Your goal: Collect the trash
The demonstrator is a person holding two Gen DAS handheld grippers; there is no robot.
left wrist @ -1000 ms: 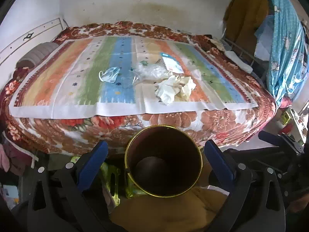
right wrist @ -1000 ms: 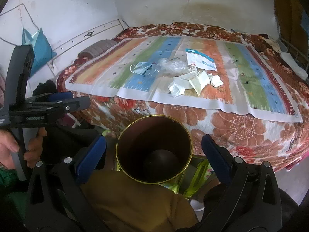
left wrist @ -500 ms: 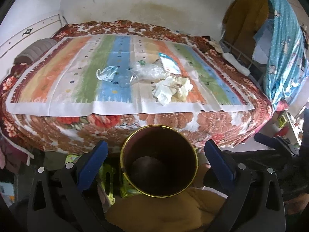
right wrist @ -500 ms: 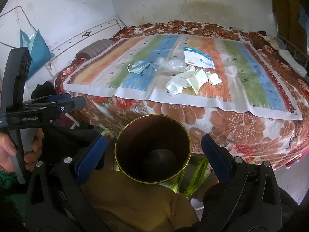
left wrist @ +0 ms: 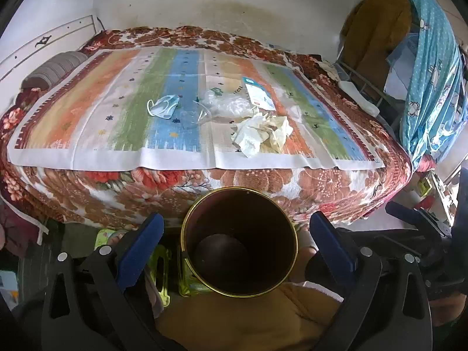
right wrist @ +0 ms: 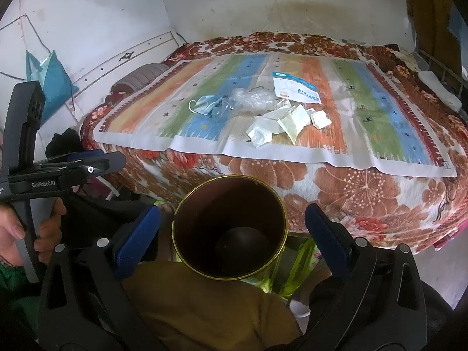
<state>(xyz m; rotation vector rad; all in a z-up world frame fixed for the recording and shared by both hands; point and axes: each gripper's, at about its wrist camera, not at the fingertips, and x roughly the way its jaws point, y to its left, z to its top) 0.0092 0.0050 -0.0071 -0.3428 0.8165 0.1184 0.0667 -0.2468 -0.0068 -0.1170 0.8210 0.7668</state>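
A dark round bin with a gold rim stands below the bed's near edge, nothing visible inside. Trash lies mid-bed on a striped cloth: a blue face mask, clear crumpled plastic, crumpled white paper and a white-and-blue packet. My left gripper is open, its blue pads either side of the bin's mouth. My right gripper is open the same way. The left gripper's body shows at the right wrist view's left.
The bed with a floral blanket fills the middle. A grey pillow lies at its left end. Hanging blue and brown clothes are on the right. A yellow-green object sits beside the bin. A person's hand holds the left gripper.
Both cameras have drifted slightly, so the bed and trash sit a little differently in view. The bin stays between the open jaws. Nothing was picked up.
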